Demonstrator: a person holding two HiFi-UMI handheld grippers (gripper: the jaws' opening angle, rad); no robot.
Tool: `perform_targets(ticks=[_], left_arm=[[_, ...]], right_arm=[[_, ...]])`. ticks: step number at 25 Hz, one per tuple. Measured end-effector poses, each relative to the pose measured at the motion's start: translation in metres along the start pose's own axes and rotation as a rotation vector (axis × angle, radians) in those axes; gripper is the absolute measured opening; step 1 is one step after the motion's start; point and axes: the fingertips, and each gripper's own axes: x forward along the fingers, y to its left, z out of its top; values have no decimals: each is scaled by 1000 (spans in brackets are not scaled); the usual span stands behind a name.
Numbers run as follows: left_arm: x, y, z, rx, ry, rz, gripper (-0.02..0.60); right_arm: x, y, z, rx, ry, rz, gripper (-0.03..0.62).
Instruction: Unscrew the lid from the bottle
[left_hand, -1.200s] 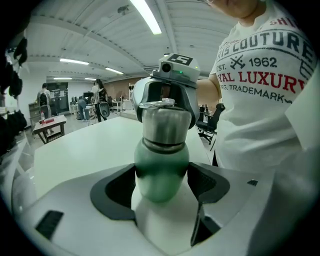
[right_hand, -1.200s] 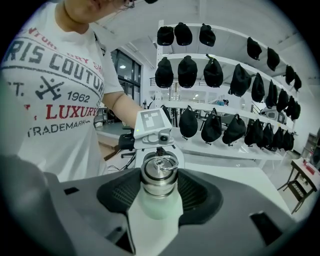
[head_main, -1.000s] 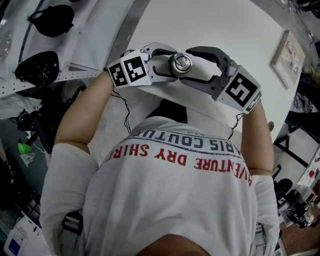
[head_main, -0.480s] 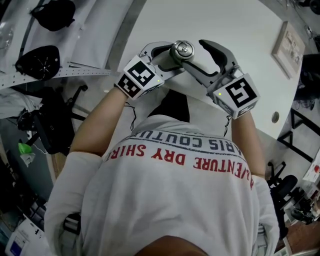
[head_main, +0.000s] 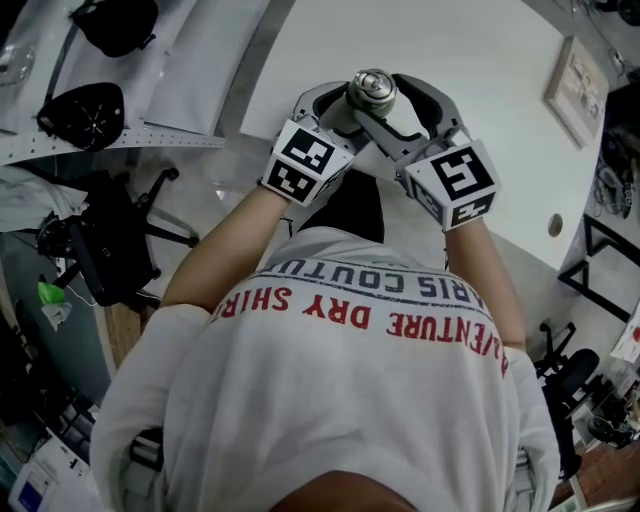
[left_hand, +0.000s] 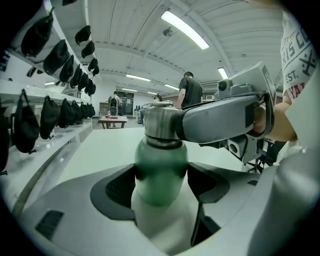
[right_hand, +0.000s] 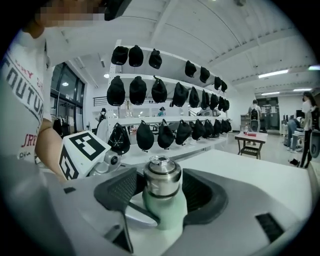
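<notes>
Holding bottle (left_hand: 161, 170) upright over the tabletop (head_main: 450, 40) edge: left tongs (left_hand: 161, 182) clamp its green body, right tongs (right_hand: 162, 187) clamp the steel lid (right_hand: 162, 177) directly above. Axis is vertical, so we twist the right tongs about it.

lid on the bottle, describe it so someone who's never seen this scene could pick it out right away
Start at the white table, where the left tongs and right tongs meet near its edge on one pale green bottle. The lid is the shiny steel cap on top, clamped by the right tongs. It is the only bare metal between the green body and the grey tongs.
</notes>
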Motion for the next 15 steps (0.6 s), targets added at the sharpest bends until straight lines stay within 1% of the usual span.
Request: perform_targets(ticks=[4,8,11,15], left_arm=[[0,-2,0,-13,-7,26,342],[1,-2,1,-24,-28,66,342],[1,-1,-1,-33,-27,75,342],[0,0,-1,-29,-7,63,342]], right_arm=[[0,-1,1,12,-13,-34,280],[0,-7,4,22,-39,-74,238],[3,-6,4,19,-42,-72,236],[4,-6,5,1,-35,-54,235]])
